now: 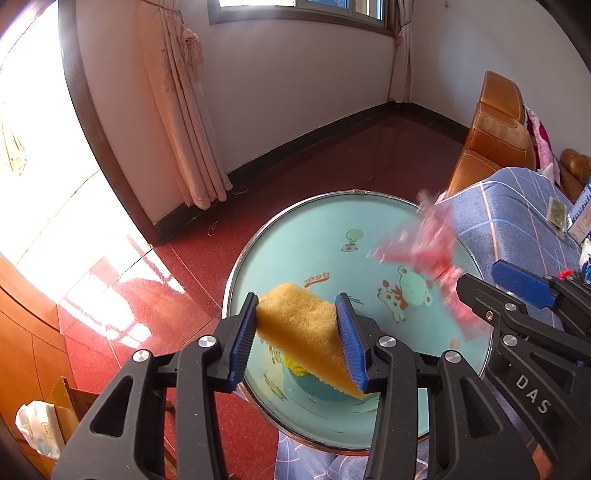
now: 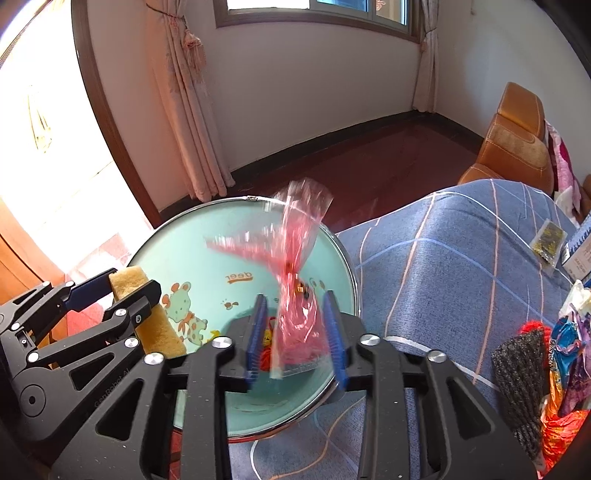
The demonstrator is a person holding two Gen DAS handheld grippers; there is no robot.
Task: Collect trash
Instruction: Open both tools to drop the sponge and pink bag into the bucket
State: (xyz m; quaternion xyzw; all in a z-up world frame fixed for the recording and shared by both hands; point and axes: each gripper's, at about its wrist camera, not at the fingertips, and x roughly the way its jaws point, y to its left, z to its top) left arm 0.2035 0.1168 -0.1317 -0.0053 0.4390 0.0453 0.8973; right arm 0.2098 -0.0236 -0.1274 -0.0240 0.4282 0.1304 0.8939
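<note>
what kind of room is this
Most likely a living room or bedroom in a home: pink curtains hang beside a window, an orange leather sofa stands by the wall, and a blue checked cover is spread over furniture beside the basin.

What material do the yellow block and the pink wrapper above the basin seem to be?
The yellow block looks like sponge or foam: matte, with a porous, grainy surface. The pink wrapper seems to be thin clear plastic film: see-through, glossy and crinkled. The basin looks smooth and glossy with a metal-like rim.
</note>
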